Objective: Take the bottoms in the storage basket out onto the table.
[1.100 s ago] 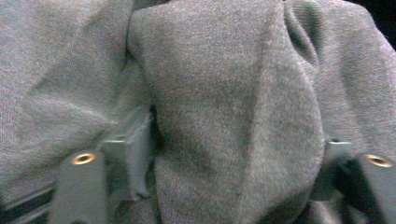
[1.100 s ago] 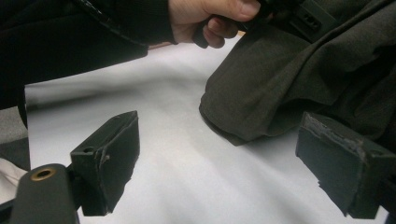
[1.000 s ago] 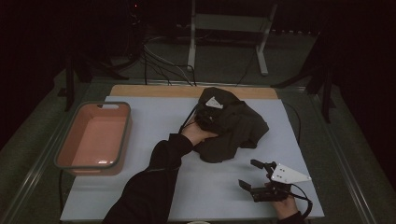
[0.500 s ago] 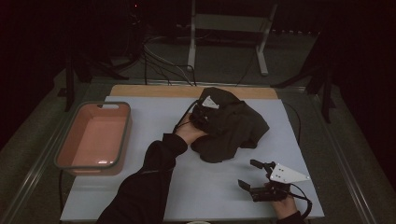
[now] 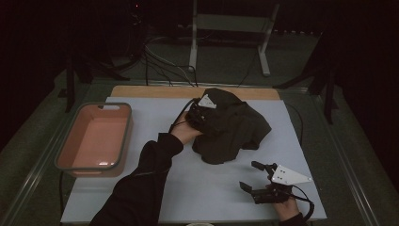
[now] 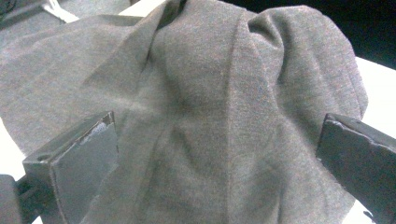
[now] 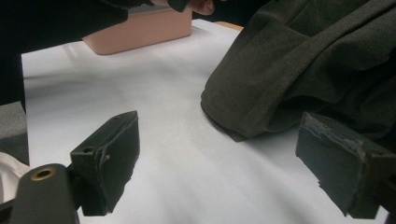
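Between the spread left claw (image 6: 219,154), crumpled dark cloth (image 6: 210,107), pads clear

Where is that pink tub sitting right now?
In the high view, the pink tub sits at the table's left edge, left of the dark cloth.

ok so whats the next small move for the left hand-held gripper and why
Probably ease the left hand-held gripper down and close it on a fold of the dark garment. Its jaws have just been opening and stand wide, cloth between them but not pinched, so nothing is held yet.
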Demonstrator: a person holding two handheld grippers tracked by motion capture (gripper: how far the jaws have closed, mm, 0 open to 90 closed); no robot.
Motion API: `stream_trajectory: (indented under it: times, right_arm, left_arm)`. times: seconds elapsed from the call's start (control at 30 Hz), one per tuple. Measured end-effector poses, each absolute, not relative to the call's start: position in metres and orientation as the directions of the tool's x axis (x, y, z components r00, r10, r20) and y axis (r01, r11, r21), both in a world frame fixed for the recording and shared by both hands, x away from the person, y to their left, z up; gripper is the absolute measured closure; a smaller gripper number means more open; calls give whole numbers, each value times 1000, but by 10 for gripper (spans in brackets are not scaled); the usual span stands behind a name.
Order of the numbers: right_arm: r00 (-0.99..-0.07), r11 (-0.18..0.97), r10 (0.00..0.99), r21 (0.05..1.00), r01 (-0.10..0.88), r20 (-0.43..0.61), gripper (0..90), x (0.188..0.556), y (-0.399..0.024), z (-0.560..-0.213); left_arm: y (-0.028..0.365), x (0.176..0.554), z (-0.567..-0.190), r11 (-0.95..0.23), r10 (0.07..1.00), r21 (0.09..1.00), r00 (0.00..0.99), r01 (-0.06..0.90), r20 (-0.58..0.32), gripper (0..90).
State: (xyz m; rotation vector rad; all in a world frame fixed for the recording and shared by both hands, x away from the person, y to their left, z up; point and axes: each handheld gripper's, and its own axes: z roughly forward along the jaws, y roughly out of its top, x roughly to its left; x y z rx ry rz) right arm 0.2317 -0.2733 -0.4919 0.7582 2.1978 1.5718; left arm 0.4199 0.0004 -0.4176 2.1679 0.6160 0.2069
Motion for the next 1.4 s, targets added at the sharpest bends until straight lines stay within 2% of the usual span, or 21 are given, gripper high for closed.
stream_trajectory:
  times: [0.27,0.9,1.4]
  right_arm:
    - [-801,245,597,942,228,38,138,232,-275,-492]
    - [-804,260,594,940,222,26,138,231,-272,-492]
    - [-806,263,591,939,222,25,138,230,-270,-491]
  left_arm:
    - [7,418,-409,-499,506,808,862,313,-21,3]
    - [52,408,-394,-471,575,815,818,338,-8,3]
    - [79,399,-398,-448,637,811,771,377,-7,3]
